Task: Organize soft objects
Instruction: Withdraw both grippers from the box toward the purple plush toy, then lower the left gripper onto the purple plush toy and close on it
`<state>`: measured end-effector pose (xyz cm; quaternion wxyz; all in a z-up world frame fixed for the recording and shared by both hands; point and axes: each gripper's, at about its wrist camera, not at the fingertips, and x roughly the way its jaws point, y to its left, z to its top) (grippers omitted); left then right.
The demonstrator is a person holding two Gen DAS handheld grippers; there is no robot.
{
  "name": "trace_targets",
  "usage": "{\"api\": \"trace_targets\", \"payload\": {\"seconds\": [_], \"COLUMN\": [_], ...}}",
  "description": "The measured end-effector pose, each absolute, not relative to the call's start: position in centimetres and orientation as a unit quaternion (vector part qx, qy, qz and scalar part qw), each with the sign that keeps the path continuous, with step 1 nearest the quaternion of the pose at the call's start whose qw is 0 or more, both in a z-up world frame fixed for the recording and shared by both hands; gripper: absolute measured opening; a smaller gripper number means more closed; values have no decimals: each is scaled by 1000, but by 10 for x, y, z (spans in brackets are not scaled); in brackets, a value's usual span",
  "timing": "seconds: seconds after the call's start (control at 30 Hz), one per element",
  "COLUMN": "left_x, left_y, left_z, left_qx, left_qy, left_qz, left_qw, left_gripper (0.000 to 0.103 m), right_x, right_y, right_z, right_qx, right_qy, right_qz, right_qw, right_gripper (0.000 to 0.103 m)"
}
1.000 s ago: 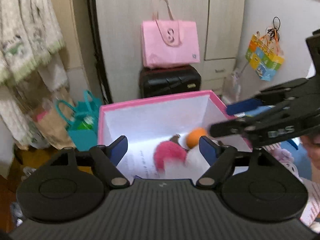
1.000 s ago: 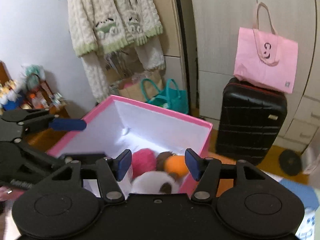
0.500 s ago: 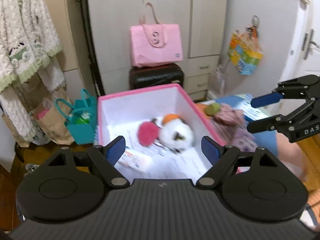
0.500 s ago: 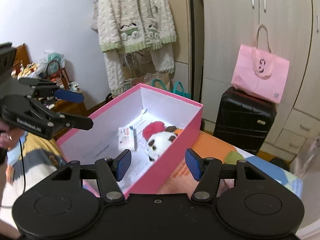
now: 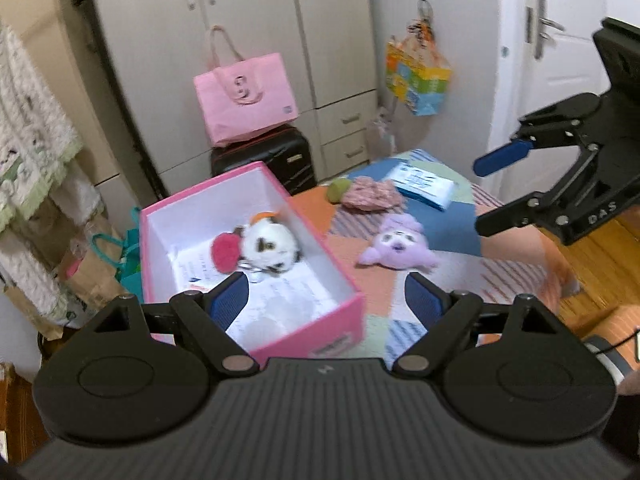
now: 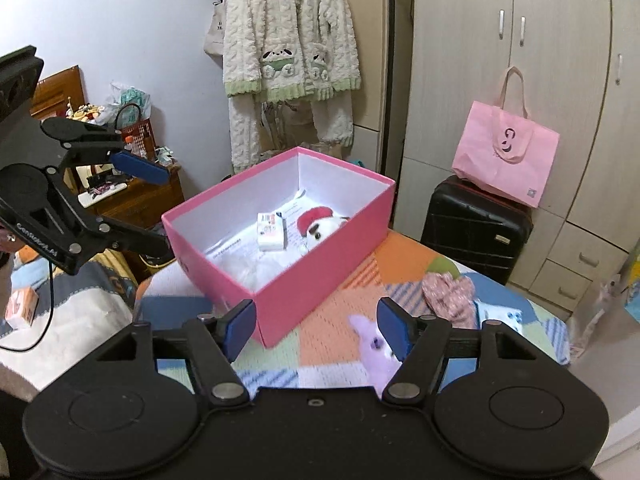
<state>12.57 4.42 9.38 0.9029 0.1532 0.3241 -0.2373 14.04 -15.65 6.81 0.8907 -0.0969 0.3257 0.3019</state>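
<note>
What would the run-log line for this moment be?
left gripper: open, empty | right gripper: open, empty | pink box: holds white plush | purple plush: on bedspread, outside box

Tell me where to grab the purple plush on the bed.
Grip the purple plush across its rounded head, coming from above. It lies flat on the patchwork bedcover, apart from the pink box, so both flanks look free for the jaws.

The pink box (image 6: 320, 276) looks like smooth card, white inside, with thin paper lying in it. The white toy (image 5: 272, 242) and the red pom-pom (image 5: 225, 252) in it look soft and fluffy. The purple toy (image 5: 396, 246) is furry too. It lies on a patchwork cloth cover (image 5: 452, 228). The left tool (image 5: 326, 300) is matt black plastic with smooth blue pads and shiny metal pins. The suitcase (image 6: 476, 226) is hard, shiny black.
</note>
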Motion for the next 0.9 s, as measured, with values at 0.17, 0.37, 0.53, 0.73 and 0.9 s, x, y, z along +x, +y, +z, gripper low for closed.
{"api": "trace_targets", "payload": {"seconds": [0.17, 0.37, 0.53, 0.73, 0.9], "left_x": [112, 109, 112, 123, 143], "left_y": [19, -17, -37, -58, -69], "left_z": [84, 61, 40, 23, 9], "left_qx": [110, 117, 142, 157, 151], "left_qy": [359, 374, 366, 348, 353], "left_qz": [-288, -315, -326, -328, -332], "left_qw": [881, 864, 860, 864, 862], "left_gripper": [85, 85, 85, 85, 84], "right_x": [119, 102, 100, 113, 130], "right_y": [-171, -181, -189, -196, -201], "right_z": [53, 23, 4, -15, -43], "right_qx": [-101, -106, -103, -98, -107], "right_qy": [325, 330, 338, 337, 335], "right_qz": [297, 294, 312, 313, 298], "right_qw": [892, 891, 882, 882, 887], "right_gripper": [75, 75, 75, 75, 75]}}
